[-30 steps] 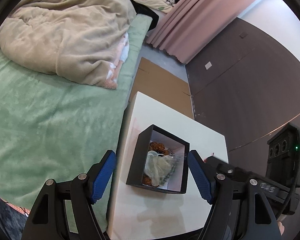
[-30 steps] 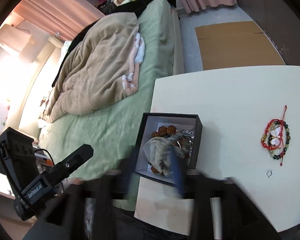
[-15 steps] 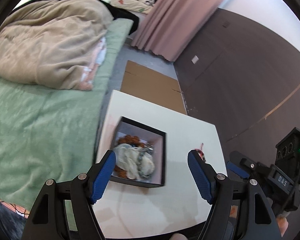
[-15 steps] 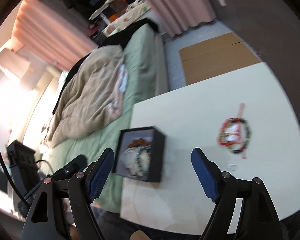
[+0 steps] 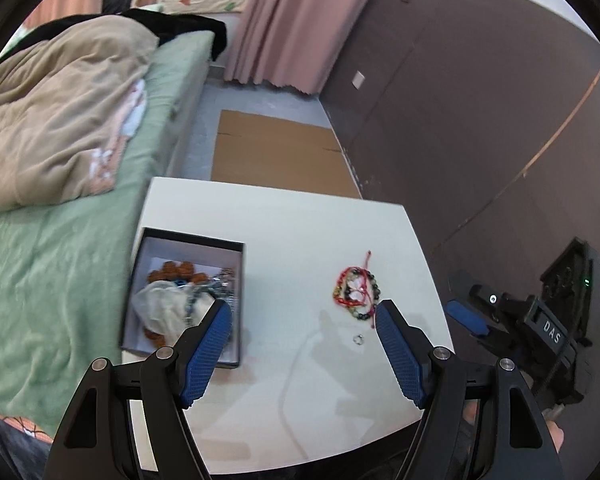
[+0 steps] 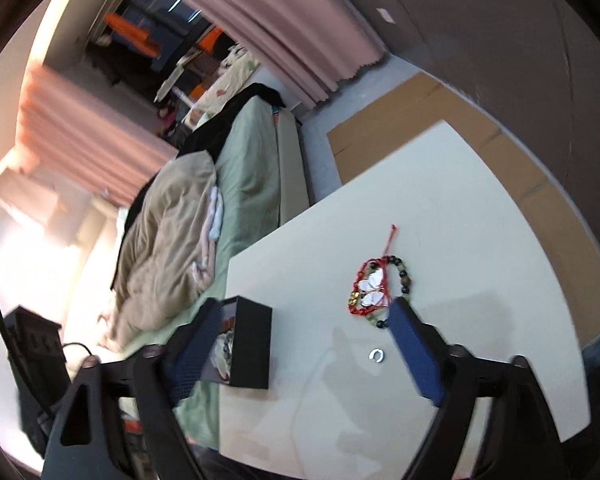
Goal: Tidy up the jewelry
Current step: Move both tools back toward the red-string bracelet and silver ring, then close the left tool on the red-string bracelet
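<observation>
two grippers (image 5: 302,324) (image 6: 306,326) (both agape) — bed (image 5: 40,248) beside table (image 5: 300,232).

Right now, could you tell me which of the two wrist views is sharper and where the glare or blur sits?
Left wrist view: mostly sharp, ring and bracelets crisp, slight smear on the black box. Right wrist view: motion-blurred, right claw smeared, window light blown out at left, table edge curved by fisheye.

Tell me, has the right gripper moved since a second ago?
Yes. The right gripper has swung rightward off the black box, now framing the ring beside the bracelets.
</observation>
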`<state>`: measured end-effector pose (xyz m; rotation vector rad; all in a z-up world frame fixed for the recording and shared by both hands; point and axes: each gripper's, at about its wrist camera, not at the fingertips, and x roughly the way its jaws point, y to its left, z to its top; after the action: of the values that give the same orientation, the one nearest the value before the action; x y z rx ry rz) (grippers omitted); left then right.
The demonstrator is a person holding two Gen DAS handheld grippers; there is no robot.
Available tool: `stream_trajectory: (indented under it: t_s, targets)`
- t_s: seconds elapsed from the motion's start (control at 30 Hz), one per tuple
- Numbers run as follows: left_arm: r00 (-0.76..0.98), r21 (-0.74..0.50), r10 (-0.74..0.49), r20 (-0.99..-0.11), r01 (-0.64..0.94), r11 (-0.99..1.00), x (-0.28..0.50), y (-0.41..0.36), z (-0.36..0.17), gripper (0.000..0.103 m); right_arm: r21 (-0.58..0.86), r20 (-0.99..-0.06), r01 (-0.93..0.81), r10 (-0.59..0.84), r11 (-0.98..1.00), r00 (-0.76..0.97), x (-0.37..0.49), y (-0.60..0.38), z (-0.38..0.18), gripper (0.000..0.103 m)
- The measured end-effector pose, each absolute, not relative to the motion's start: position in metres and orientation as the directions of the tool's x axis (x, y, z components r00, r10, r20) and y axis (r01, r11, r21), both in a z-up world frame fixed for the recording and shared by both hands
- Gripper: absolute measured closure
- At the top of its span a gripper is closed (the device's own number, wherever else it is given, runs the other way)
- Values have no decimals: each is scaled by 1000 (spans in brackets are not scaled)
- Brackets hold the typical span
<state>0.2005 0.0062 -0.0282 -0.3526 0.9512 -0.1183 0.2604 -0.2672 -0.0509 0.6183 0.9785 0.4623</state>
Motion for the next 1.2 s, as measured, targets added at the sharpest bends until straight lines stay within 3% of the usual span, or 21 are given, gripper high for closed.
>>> stream_trajectory:
  t_s: [0.3,0.83,1.2]
  targets:
    - [511,-319,-249,-823,-53,946,236,-23,-53,29,755,-572,4,655,656,493,273,-294,-74,7]
    - [365,-255,-222,-904,-42,966,293,-72,-119,74,748,-611,81,635,659,472,280,-321,-100,8]
    - [312,-144,-126,-942,-35,989,310,-96,-146,86,753,-600,78,634,653,488,277,-340,-100,7]
